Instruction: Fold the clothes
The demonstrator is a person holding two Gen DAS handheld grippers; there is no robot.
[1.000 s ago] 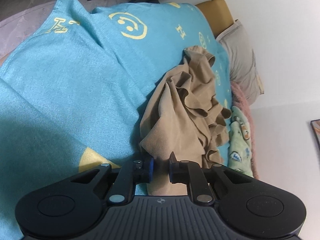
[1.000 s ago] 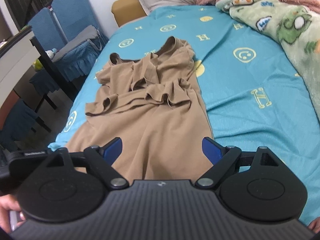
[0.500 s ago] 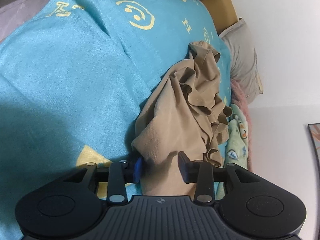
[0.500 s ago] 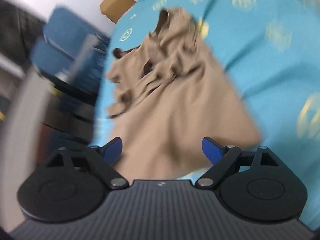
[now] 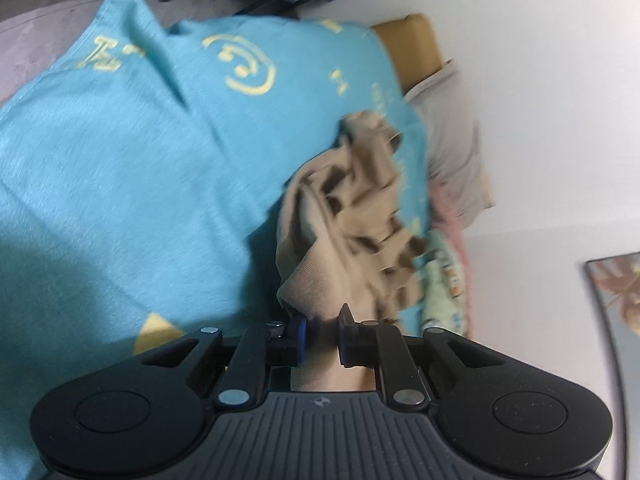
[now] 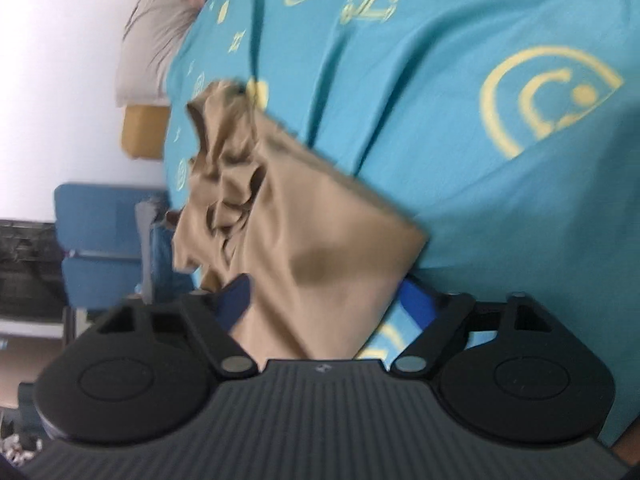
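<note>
while the left gripper (image 5: 322, 334) is closing narrow on the tan garment (image 5: 352, 216) lying on a teal sheet (image 5: 120, 180) w/ yellow smileys & "h" prints, the right gripper (image 6: 324, 300) is closing, hem between its jaws.

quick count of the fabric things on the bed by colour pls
Tan: 1, the garment
Teal: 1, the bedsheet
Grey: 1, the pillow
Green patterned: 1, the blanket
Pink: 1, a blanket edge
Total: 5
</note>
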